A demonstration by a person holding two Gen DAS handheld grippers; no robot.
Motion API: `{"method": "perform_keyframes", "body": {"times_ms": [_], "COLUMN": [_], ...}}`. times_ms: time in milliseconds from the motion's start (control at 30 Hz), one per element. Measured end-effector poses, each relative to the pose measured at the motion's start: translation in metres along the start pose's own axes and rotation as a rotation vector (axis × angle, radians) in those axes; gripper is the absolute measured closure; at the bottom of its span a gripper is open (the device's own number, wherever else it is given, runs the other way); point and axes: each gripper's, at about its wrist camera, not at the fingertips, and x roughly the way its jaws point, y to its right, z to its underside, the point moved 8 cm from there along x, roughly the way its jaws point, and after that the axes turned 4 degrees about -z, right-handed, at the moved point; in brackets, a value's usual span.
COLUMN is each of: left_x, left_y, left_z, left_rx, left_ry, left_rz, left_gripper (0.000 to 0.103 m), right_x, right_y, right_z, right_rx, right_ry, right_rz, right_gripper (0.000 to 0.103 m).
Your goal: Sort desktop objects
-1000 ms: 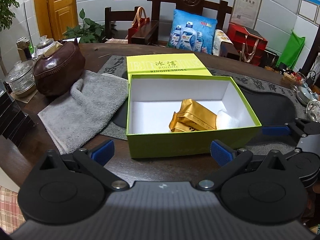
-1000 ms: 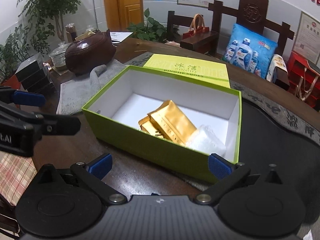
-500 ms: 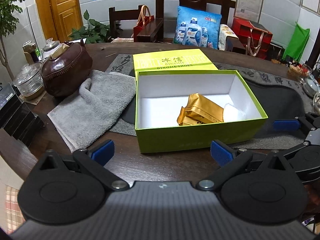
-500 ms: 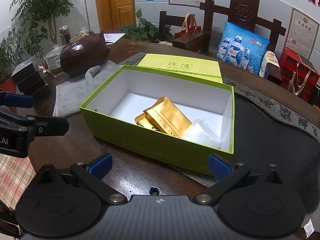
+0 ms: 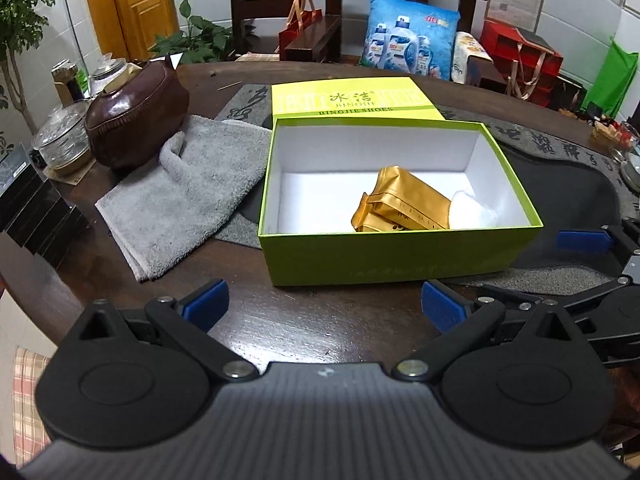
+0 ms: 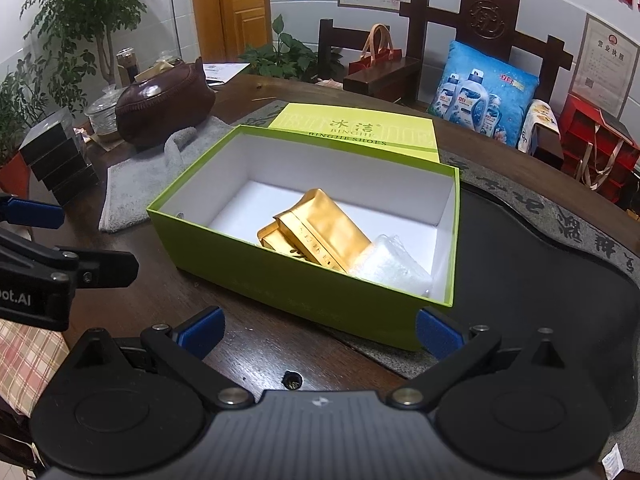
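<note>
Dark wooden table (image 5: 312,324), round-edged, polished, in a room with white walls, an orange door (image 6: 240,8), framed certificates, carved dark chairs.

One green shoebox (image 5: 400,256) open near table centre, on the edge of a dark mat (image 6: 540,280). One yellow-green lid (image 5: 352,98) flat just behind the box, touching its back wall. Inside the box, toward its right end: two gold foil pouches (image 6: 320,234), one stacked on the other; one clear plastic packet (image 6: 390,268) just right of them, touching.

Left of the box: one grey towel (image 5: 180,192), rumpled, partly over the mat edge. Beyond the towel: one brown leather pouch-like bag (image 5: 136,116). Farther left of the box: glass lidded jars (image 5: 64,140), count unclear; stack of black boxes (image 6: 60,160) at table edge. Behind the box, off the table: one blue detergent-print bag (image 6: 484,96), one potted plant (image 6: 80,20), red gift bags (image 5: 520,60).

Left claw (image 5: 324,306) in front of the box, spread wide, nothing between blue pads. Right claw (image 6: 320,332) in front of the box's right corner, likewise spread wide, holding nothing.
</note>
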Motion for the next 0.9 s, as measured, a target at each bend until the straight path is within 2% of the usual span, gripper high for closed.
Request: {"method": "perform_keyframes", "body": {"times_ms": [333,600,900], "left_x": [0.001,0.001,0.004], "left_y": [0.008,0.02,0.042], "left_z": [0.005,0.003,0.006], "left_rx": [-0.049,-0.1,-0.11], "left_ry": [-0.025,-0.024,-0.025], "left_rz": [-0.041,-0.016,-0.028], "left_gripper": [0.0,0.0,0.0], "right_x": [0.001,-0.004,-0.006], "right_y": [0.009,0.019,0.037], "right_z": [0.002,0.006,0.012], "right_rx": [-0.016,-0.03,-0.04], "right_ry": [0.004,0.013,0.024], "right_rz": [-0.029,-0.047,-0.045], "right_gripper": [0.0,0.0,0.0]}}
